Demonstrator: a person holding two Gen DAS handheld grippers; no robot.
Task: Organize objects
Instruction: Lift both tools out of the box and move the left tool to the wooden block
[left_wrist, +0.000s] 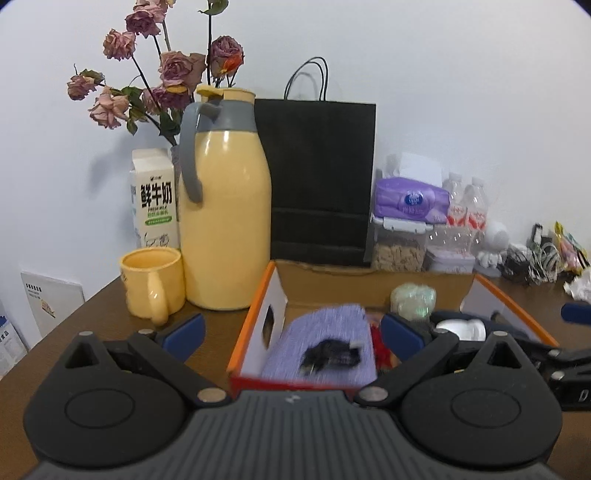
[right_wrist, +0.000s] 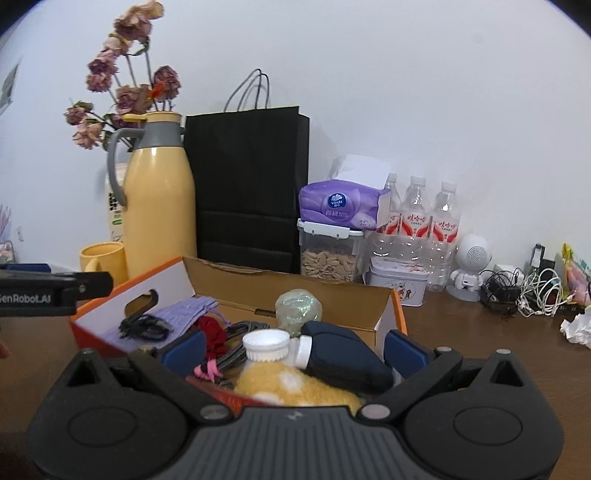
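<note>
An open cardboard box with orange edges sits on the brown table. Inside lie a purple cloth with a black tangle on it, a greenish shiny ball, a red item, a white-capped bottle, a dark navy object and a yellow fuzzy thing. My left gripper is open wide in front of the box's left end. My right gripper is open wide near the right end, pads clear of the items.
Behind the box stand a yellow thermos, a yellow mug, a milk carton, dried roses and a black paper bag. To the right are a tissue pack on a food jar, water bottles, a tin, a white figure and cables.
</note>
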